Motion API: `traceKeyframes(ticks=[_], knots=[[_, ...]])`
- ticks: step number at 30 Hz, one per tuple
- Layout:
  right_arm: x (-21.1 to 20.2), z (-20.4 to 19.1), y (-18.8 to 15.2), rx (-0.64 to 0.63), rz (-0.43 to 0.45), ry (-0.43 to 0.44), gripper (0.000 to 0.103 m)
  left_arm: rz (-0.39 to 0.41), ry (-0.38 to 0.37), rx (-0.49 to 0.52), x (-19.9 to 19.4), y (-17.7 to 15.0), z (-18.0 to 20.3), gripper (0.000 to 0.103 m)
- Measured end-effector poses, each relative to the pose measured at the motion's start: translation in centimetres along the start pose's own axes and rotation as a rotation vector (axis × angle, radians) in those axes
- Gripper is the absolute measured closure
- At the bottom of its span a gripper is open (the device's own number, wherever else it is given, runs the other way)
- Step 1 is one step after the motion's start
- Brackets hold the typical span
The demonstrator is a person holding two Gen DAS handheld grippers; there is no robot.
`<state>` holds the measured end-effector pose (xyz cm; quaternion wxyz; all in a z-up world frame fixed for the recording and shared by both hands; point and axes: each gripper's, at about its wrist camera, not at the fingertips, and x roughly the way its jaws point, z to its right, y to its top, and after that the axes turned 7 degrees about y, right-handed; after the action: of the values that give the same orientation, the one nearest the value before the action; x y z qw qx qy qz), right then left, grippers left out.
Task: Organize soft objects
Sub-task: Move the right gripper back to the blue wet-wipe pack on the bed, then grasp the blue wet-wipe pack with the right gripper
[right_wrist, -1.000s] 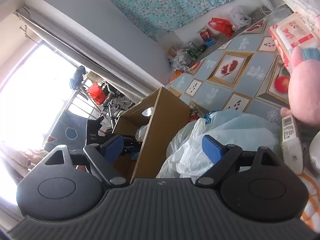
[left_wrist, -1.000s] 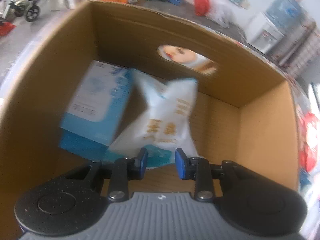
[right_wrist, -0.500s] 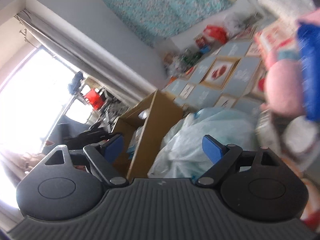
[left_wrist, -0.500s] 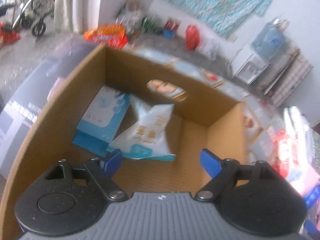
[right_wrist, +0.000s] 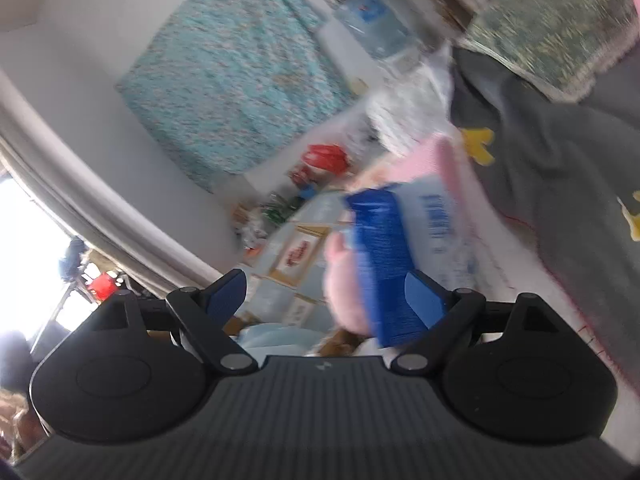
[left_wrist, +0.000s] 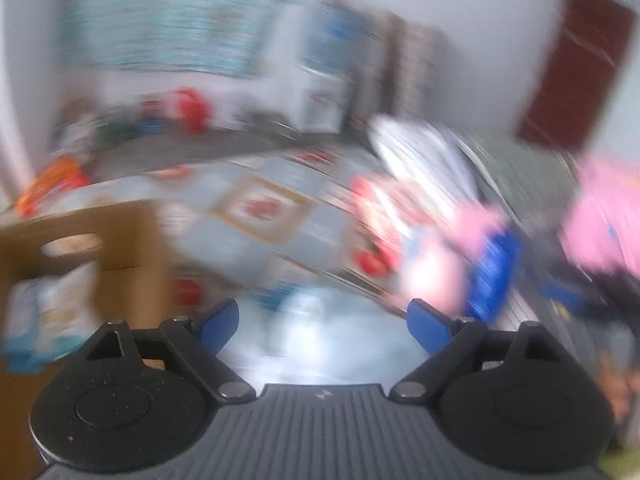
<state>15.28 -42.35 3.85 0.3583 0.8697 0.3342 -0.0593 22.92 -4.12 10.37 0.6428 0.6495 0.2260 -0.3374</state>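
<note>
- Right now my left wrist view is badly smeared, so I read only coarse shapes from it.
- At the far left of that view I see the cardboard box, its oval handle hole facing me, and a pale blue-and-white packet inside it against the left edge.
- My left gripper has its jaws spread wide with nothing between them; beyond the gap lies a pale, shiny plastic bag on the patterned floor mat.
- Further right in the same view I pick out a pink soft toy with a blue pack just beside it, both too blurred for detail.
- In my right wrist view the light curtain runs down the left side, and a turquoise floral cloth hangs on the wall above it.
- My right gripper also has its jaws wide apart and grips nothing.
- The blue pack sits close in front of the right-hand finger, overlapping it in the view; I cannot tell whether they touch.
- The pink soft toy is pressed against that pack's left side.
- To the right a grey fabric with yellow shapes covers the surface, and a green patterned cushion rests at the top right.
</note>
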Motion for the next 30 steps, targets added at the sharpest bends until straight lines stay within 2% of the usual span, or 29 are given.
traceKeyframes(ticks=[5,10,13,17,23,30], knots=[[4.0,1.6,0.9,-0.030,-0.019,-0.103,0.016,-0.055,-0.086,0.254,4.3,-1.0,8.9,0.036],[8.0,2.2,1.6,-0.128,-0.036,-0.216,0.016,-0.106,-0.133,0.330,8.6,-1.5,13.6,0.060],[9.2,2.8,1.8,-0.157,-0.061,-0.241,0.021,-0.137,-0.150,0.339,10.3,-1.8,14.5,0.061],[8.9,4.3,2.0,-0.138,-0.064,-0.178,0.031,-0.145,-0.162,0.357,11.4,-1.6,15.0,0.061],[4.1,7.8,2.4,-0.011,-0.039,-0.053,0.036,-0.127,-0.191,0.397,11.1,-1.0,16.0,0.059],[-0.1,11.1,1.9,0.068,0.037,-0.038,0.049,-0.147,-0.227,0.451,13.1,-1.2,19.2,0.059]])
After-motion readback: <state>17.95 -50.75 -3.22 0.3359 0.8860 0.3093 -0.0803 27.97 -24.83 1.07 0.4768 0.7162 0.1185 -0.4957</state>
